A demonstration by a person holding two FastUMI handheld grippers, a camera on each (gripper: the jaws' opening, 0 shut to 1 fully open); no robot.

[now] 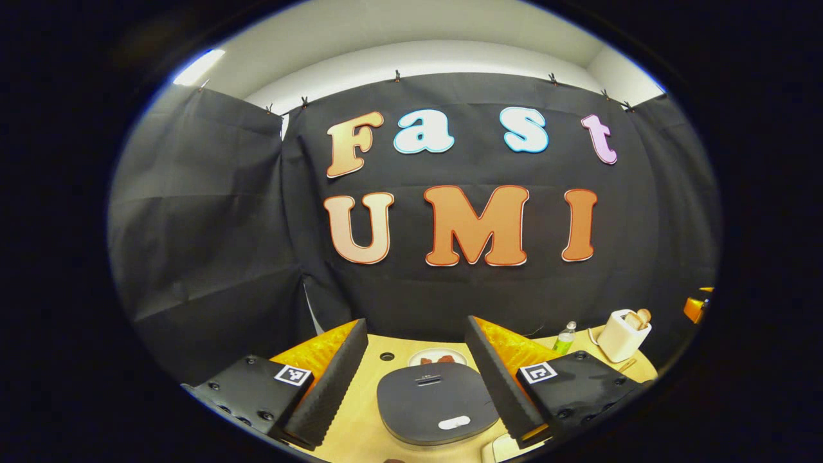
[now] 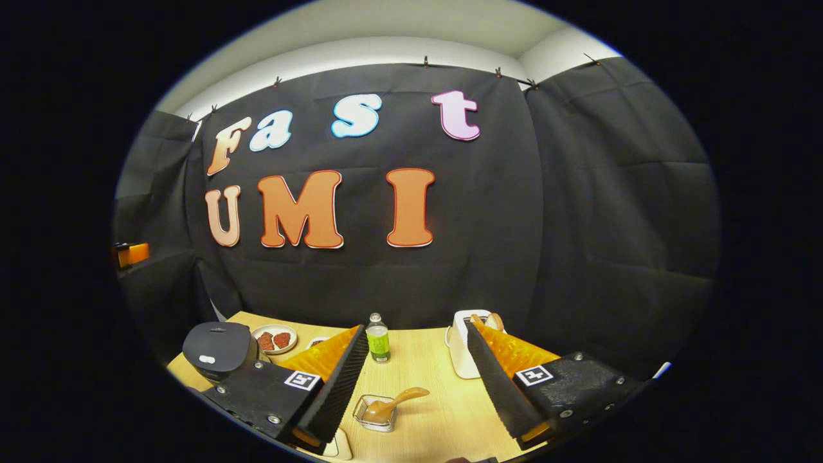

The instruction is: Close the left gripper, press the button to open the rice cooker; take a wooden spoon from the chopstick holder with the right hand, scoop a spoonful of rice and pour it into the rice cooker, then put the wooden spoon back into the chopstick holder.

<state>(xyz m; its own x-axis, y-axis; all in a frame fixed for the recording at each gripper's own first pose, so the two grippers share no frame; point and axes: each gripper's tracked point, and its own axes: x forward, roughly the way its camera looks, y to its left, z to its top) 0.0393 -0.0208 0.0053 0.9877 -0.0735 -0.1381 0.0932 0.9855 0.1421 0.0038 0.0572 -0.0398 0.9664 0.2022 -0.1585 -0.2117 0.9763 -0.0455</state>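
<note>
- The left tongs (image 1: 415,379) stand spread wide and pinch nothing, hanging above and just short of the rice cooker (image 1: 434,402); judged from the task, they have yet to be pressed together for the push on the button (image 1: 454,422), the pale oval on the near edge of the lid
- The rice cooker's lid lies flat and shut, so the first step is not yet done; the cooker sits squarely between the two fingers in the left gripper view, which suits a straight descent onto the button
- Behind the rice cooker a plate (image 2: 275,339) carries two reddish pieces; it is out of the path and probably plays no part
- To the right of the rice cooker a green bottle (image 2: 377,339) stands upright on the table (image 2: 424,360)
- Right of the cooker and nearer the camera in the right gripper view sits a small clear dish (image 2: 376,413) with a wooden spoon (image 2: 392,404) resting in it, handle tilted up and to the right, easy to grip
- Farther right of the cooker stands a white chopstick holder (image 2: 460,350), upright, with wooden tops poking out of it
- The right tongs (image 2: 415,382) are also spread and empty, waiting above the table between dish and holder
</note>
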